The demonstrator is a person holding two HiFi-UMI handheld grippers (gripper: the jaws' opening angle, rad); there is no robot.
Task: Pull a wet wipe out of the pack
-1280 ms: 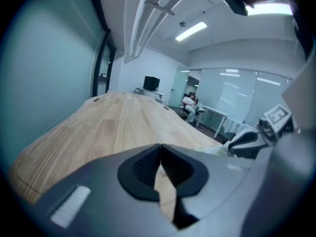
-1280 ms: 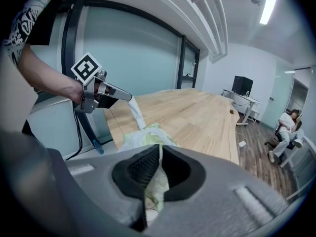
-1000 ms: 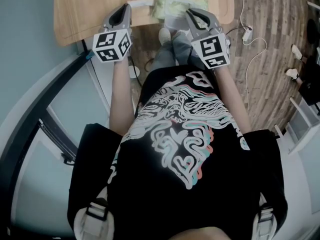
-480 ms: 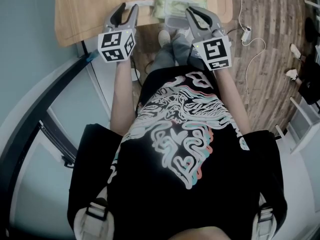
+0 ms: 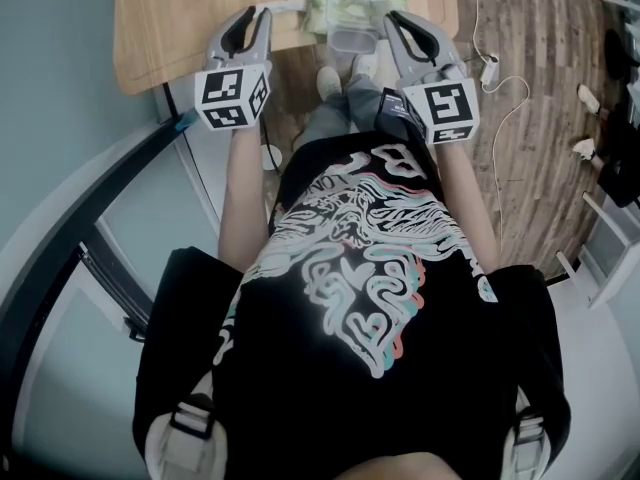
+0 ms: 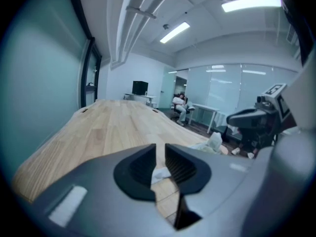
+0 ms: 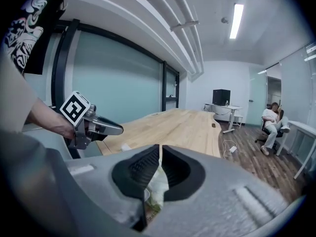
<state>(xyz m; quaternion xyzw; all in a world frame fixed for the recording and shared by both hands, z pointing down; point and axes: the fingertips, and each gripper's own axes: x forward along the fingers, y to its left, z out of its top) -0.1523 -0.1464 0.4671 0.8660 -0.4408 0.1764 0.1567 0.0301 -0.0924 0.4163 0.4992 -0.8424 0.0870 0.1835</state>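
At the near edge of the pale wooden bench (image 5: 180, 28) lies the green pack (image 5: 345, 8) of wet wipes, flat, between the two tools in the head view. A white tuft of wipe (image 6: 215, 141) stands up out of it.

The left hand-held gripper (image 5: 258, 14) hovers over the bench edge to the pack's left. Its jaws have just been closing and now stand a narrow gap apart, pinching nothing. Through that gap shows a small loose white wipe (image 6: 160, 173), lying on the bench just ahead of the tips (the right gripper view shows it there too, apart from the pack).

The right hand-held gripper (image 5: 400, 18) is by the pack's right end, its jaws drawn almost together with only a hairline slit at the tips. Low between them the white tuft and the pack's green show from beyond. In the left gripper view the tuft stands just below and beside the right tips, not touching them as far as that view shows.
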